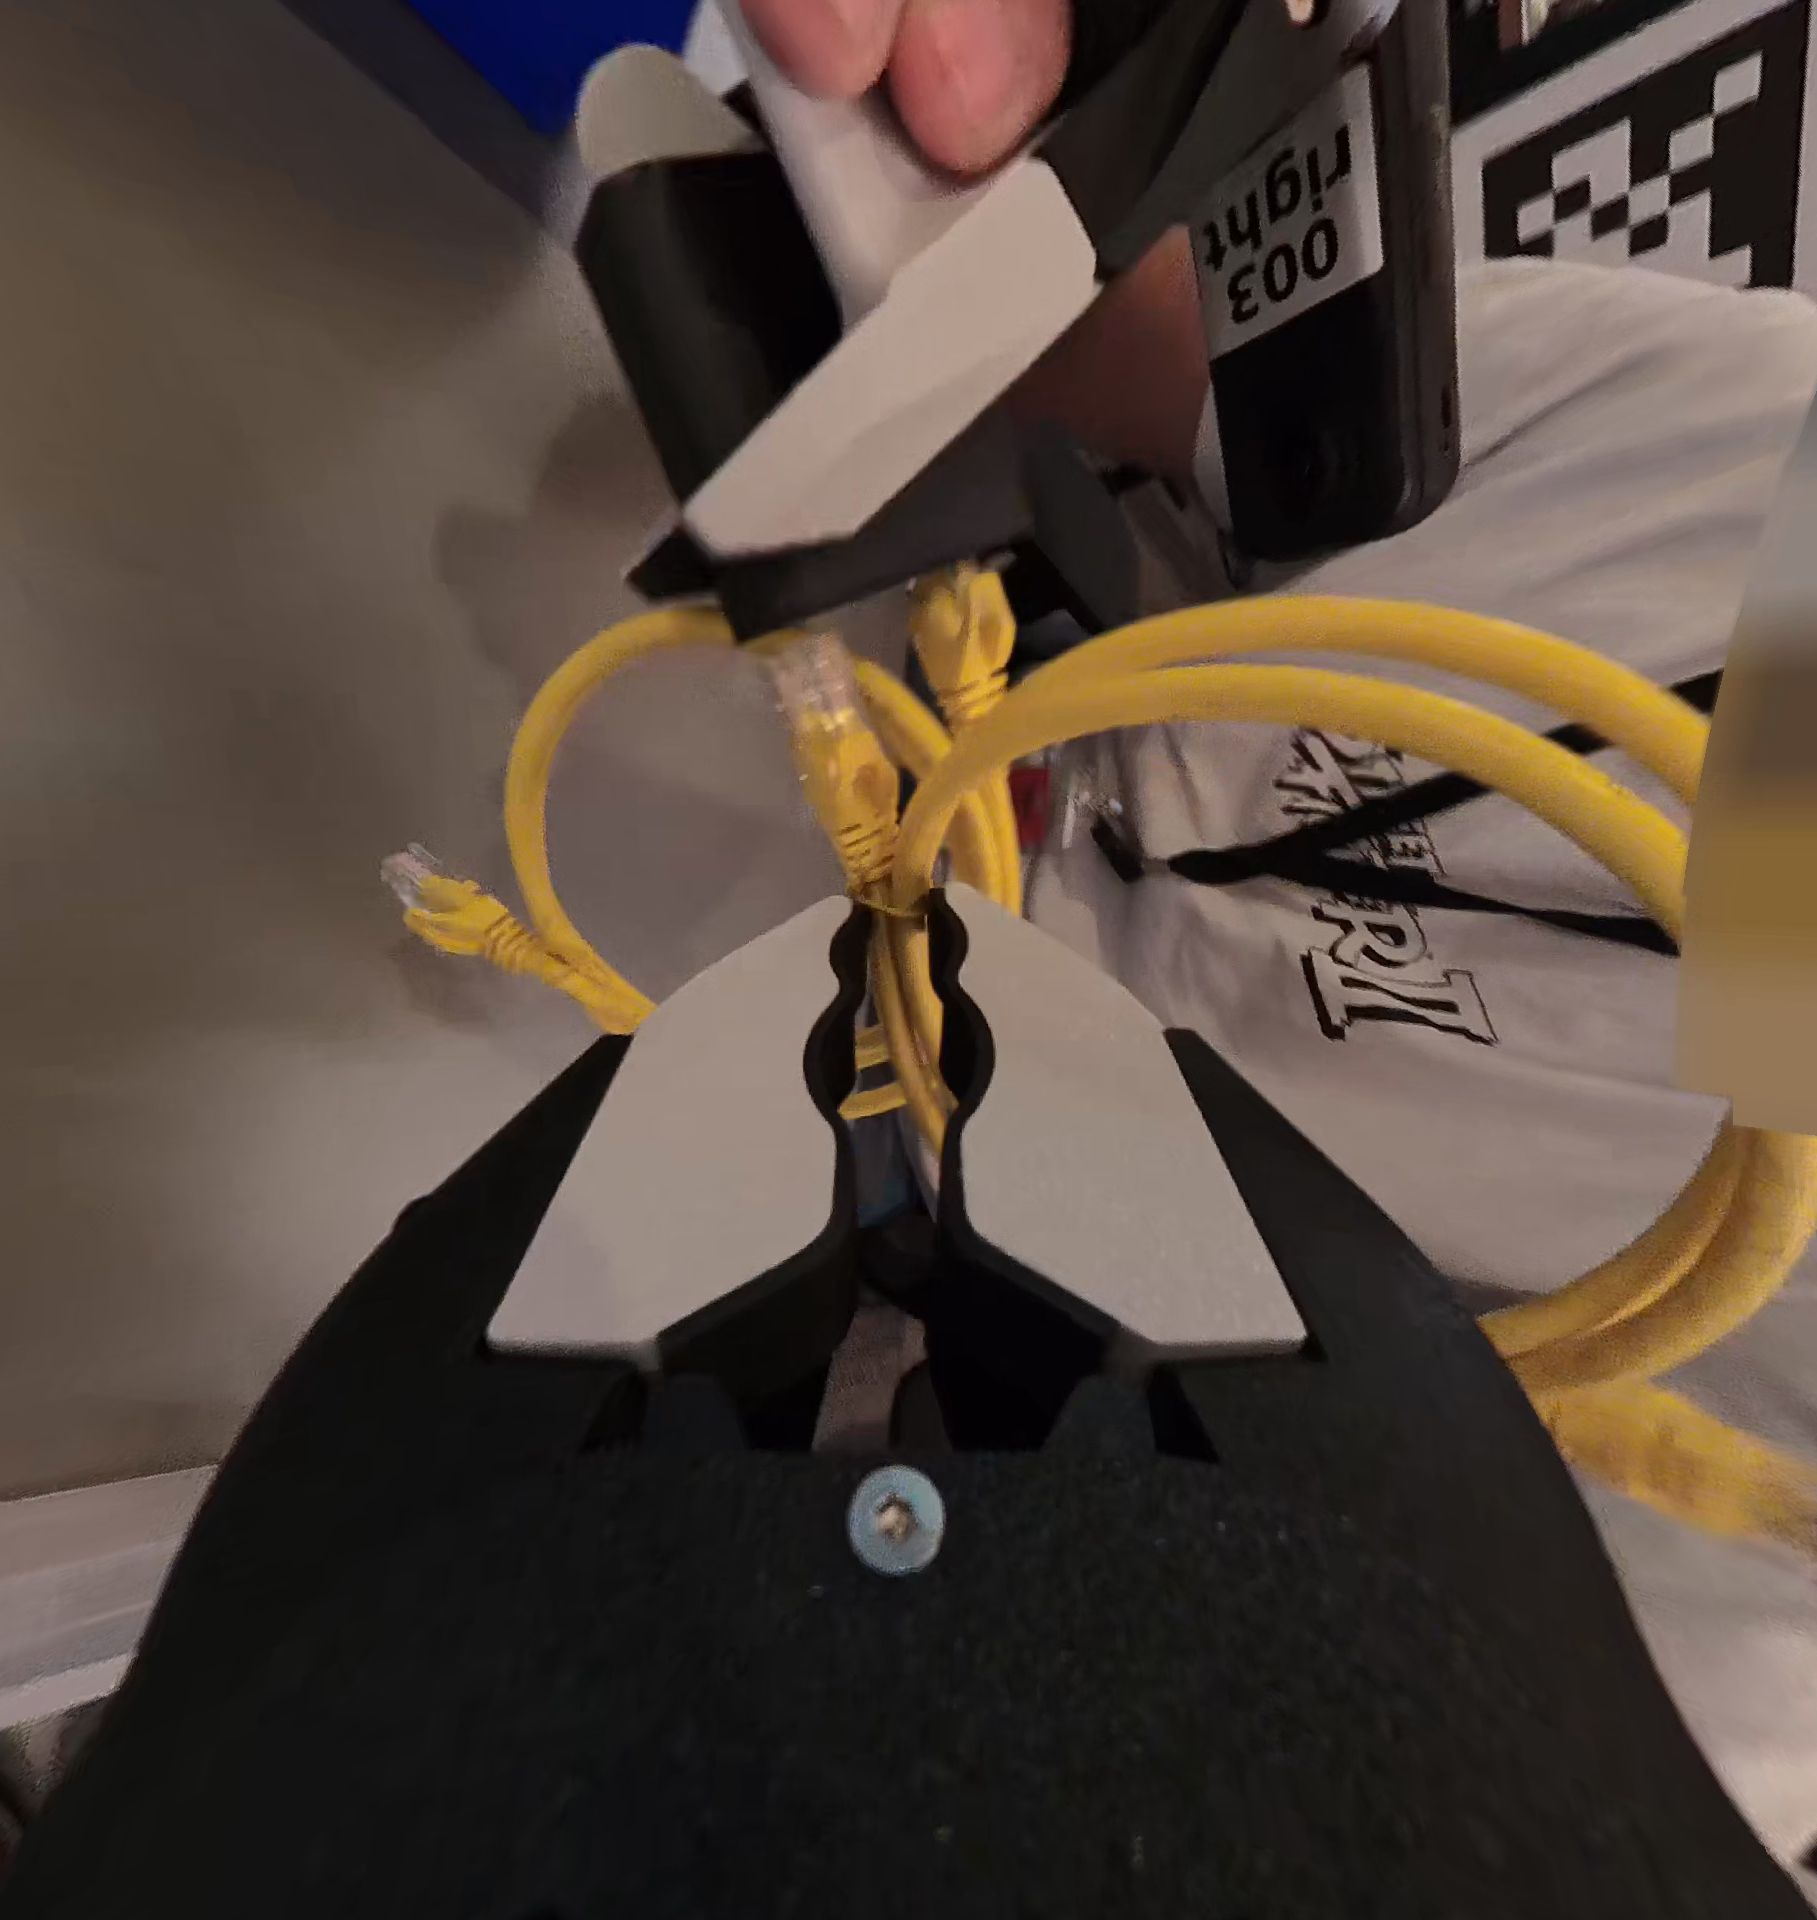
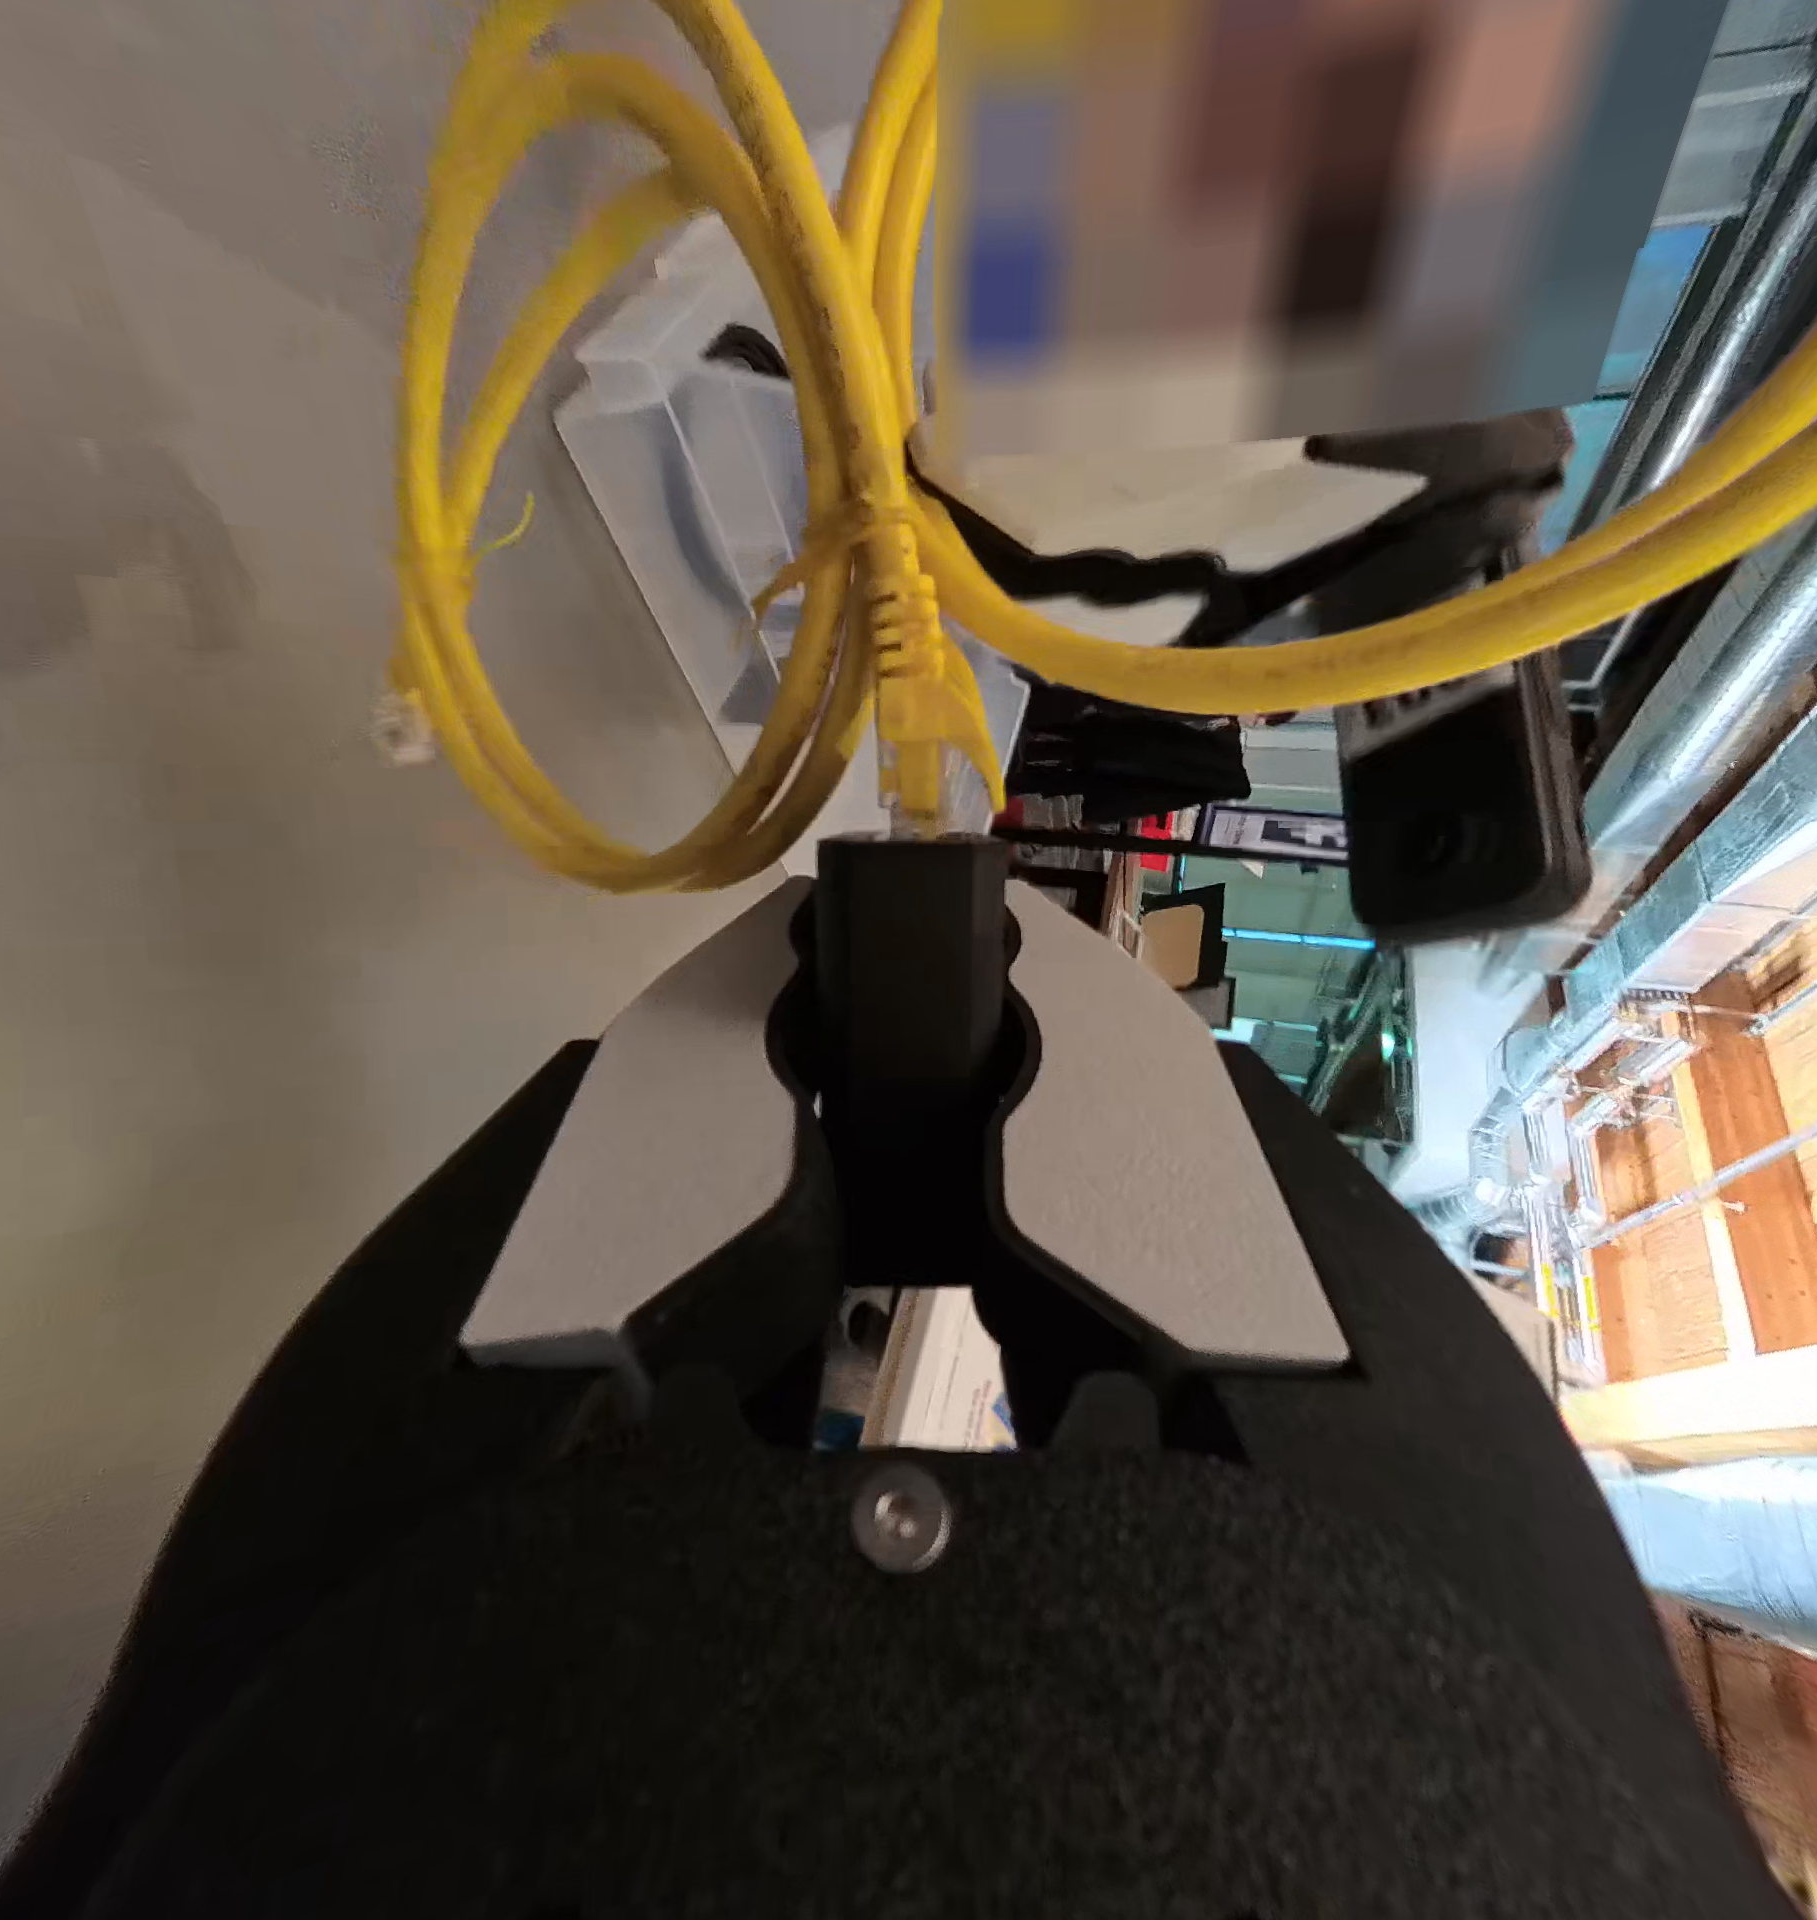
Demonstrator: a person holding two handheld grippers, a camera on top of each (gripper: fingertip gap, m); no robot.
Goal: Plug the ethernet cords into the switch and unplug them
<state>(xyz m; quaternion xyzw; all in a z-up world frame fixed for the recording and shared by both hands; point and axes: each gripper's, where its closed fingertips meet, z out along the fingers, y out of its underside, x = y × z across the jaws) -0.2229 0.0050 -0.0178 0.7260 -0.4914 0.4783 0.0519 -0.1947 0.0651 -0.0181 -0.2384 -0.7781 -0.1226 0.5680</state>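
Yellow cords (image 1: pixel 1247 665) hang in mid-air, bundled by a thin tie. The left gripper (image 1: pixel 896 914) pinches the bundle just below one plug (image 1: pixel 831 727). The right gripper (image 2: pixel 909 883) clamps a black switch (image 2: pixel 909 997), with that plug's clear tip at its port. Light and springy, the cords will likely twist; hold close behind the boot, sparing the brittle clip.

We see warm, even indoor light, soft shadows on the pale wall (image 1: pixel 260 623), strong wide-angle bending at edges, and motion blur on the yellow cords (image 2: pixel 613 520).
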